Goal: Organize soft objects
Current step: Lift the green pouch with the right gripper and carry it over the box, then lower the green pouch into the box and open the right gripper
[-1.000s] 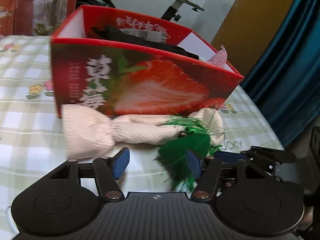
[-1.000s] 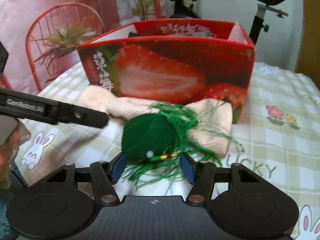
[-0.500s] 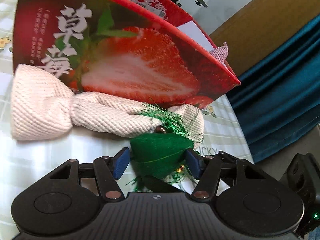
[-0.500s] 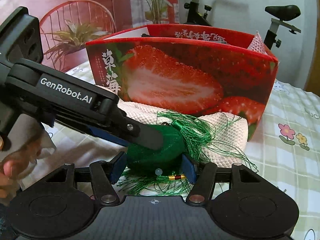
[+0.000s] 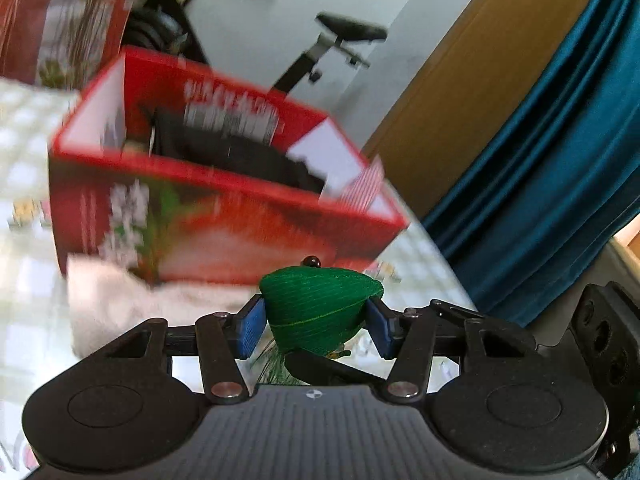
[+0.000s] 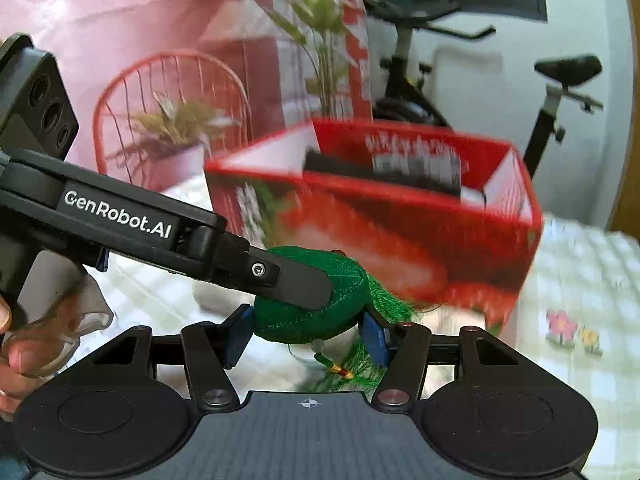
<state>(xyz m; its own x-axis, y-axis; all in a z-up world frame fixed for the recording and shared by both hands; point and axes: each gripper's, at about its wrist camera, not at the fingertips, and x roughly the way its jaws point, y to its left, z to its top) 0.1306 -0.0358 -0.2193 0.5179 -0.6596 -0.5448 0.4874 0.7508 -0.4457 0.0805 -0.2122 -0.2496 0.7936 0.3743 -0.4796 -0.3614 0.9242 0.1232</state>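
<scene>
Biggest risk here imo is the two-handed carry: both the left hand-held gripper [image 5: 314, 322] and the right hand-held gripper [image 6: 307, 334] are clamped on the same green tasselled pouch [image 5: 318, 306], the left one's jaws having just closed in a bit more, and the pouch is up off the table [image 6: 580, 280], just in front of the red strawberry box [image 5: 224, 216]. If one hand goes faster or twists differently, the soft pouch could squash, tear at the threads or pop out of one pair of pads. The loose green tassels [image 6: 354, 368] dangle below and could snag on the box's front rim on the way in, assuming the box is where it goes. The box already has dark stuff [image 5: 240, 156] inside, so space looks tightish. A cream knitted cloth [image 5: 120, 304] lies right against the box front, under the pouch, and could get dragged along. Exercise bike [image 6: 560, 92], teal curtain [image 5: 560, 140] and a red wire chair [image 6: 168, 108] are well out of the way.
</scene>
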